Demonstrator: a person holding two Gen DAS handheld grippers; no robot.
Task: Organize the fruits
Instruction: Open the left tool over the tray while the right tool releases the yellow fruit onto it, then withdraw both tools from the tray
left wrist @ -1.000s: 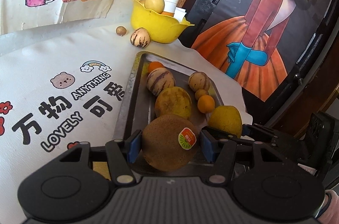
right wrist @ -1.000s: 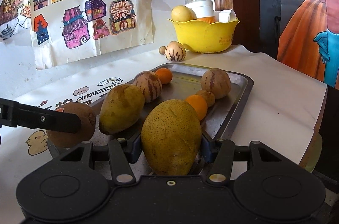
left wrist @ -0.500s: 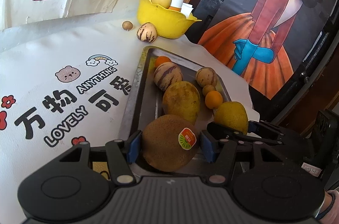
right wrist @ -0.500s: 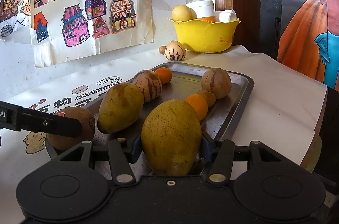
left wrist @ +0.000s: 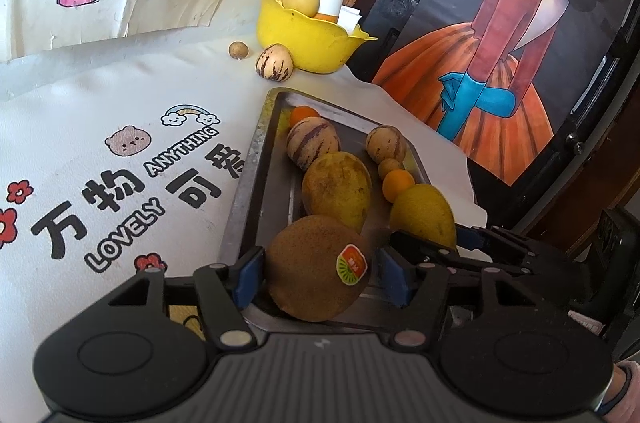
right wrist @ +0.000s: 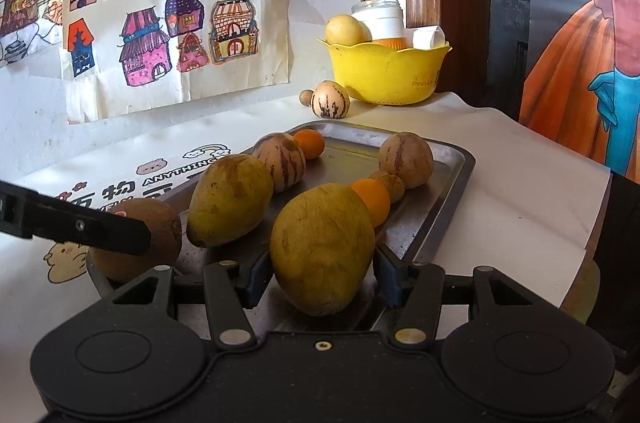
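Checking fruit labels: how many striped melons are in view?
3. Two striped tan pepino melons lie in the metal tray: one in the left row, one far right. The third sits on the cloth beside the yellow bowl. The bowl may hide more.

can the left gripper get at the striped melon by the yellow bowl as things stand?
Probably not yet: the left gripper has the kiwi between its fingers, so it isn't free. The striped melon itself sits open on the cloth, touching the yellow bowl.

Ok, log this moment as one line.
left gripper: fingers around kiwi | right gripper: fingers around mango | both fruits at near end of tray | grip contact: unclear
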